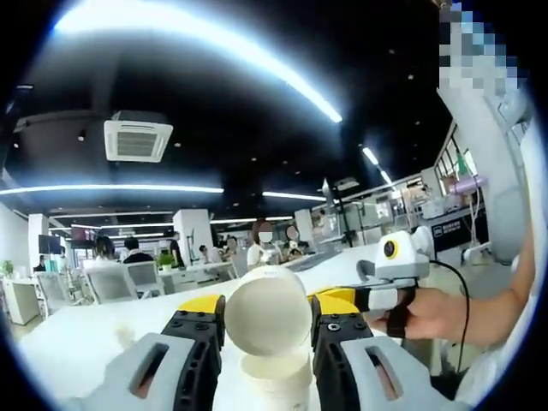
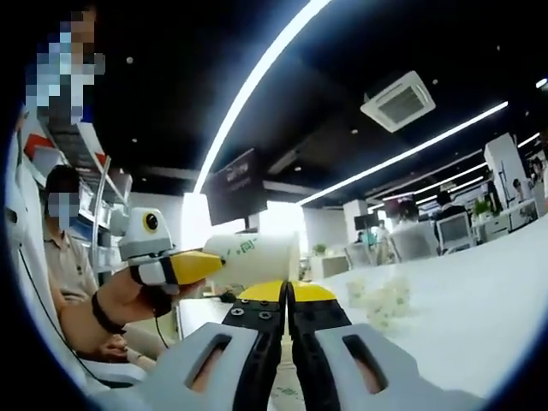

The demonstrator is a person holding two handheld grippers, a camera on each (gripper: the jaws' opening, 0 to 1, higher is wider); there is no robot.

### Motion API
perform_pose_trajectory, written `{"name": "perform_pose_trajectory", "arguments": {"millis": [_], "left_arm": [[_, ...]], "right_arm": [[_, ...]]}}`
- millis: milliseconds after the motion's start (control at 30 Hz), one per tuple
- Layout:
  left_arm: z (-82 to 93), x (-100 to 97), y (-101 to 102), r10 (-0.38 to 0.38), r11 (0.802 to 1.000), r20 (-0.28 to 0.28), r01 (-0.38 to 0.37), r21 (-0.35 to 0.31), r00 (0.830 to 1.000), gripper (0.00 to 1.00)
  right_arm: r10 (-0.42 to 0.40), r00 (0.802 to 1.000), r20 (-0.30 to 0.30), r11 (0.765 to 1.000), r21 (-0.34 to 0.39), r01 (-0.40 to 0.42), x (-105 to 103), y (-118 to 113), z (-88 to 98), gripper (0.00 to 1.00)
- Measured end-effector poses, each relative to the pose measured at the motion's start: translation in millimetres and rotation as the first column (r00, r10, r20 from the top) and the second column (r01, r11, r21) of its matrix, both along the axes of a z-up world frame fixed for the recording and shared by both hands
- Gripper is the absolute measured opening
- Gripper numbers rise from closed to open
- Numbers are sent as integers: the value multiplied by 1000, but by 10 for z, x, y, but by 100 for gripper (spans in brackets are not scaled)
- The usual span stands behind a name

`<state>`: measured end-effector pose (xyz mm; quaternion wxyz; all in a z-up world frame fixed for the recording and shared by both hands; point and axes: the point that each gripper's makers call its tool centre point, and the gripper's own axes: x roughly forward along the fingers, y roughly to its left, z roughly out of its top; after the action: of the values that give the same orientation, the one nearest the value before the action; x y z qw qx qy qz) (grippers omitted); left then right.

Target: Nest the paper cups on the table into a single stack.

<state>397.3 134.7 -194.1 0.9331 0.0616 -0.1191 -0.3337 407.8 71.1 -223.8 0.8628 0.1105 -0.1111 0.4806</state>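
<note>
Clamped between the yellow-tipped jaws of the left hand-held gripper [image 1: 267, 330] is a white paper cup [image 1: 267, 310], turned on its side so that its round bottom faces the camera and its long axis runs along the jaws, with another paper cup rim [image 1: 276, 370] seen just below it over the white table [image 1: 77, 342]. The right hand-held gripper [image 2: 287, 295] is seen with its jaws pressed together on nothing. The cup is judged light, thin-walled and easily crushed, so it is best gripped gently across the wall near the stiffer base or rim.
</note>
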Motion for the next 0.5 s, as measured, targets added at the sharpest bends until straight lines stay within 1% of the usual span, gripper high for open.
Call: {"name": "perform_pose_trajectory", "arguments": {"millis": [67,133,167,233,267,333,400,500], "left_arm": [[-1,-8,6,5,1000,8,-5,0,1000,42],[-7,-10,9,13,1000,11,-13,2,1000,42],[-5,-14,16,18,1000,17,-18,2,1000,42],[21,-22,48,27,1000,24,-26,-11,999,42],[33,-23,67,31,999,24,-31,-19,999,42],[53,-22,101,41,999,28,-40,-28,999,42],[72,-21,132,50,998,35,-49,-32,998,42],[92,-8,180,64,997,43,-62,-34,997,42]], "right_arm": [[-2,1000,7,1000,-1,2,5,0,2,2],[-12,1000,17,1000,-24,13,17,11,-21,4],[-34,999,20,999,-39,35,42,5,-45,8],[-37,999,11,998,-59,37,61,29,-100,19],[-26,1000,-9,998,-62,25,66,42,-143,21],[9,1000,-24,999,-49,-11,19,70,-168,22],[48,998,-41,998,-30,-49,-26,98,-171,26],[113,992,-56,994,-3,-113,-118,150,-153,30]]}}
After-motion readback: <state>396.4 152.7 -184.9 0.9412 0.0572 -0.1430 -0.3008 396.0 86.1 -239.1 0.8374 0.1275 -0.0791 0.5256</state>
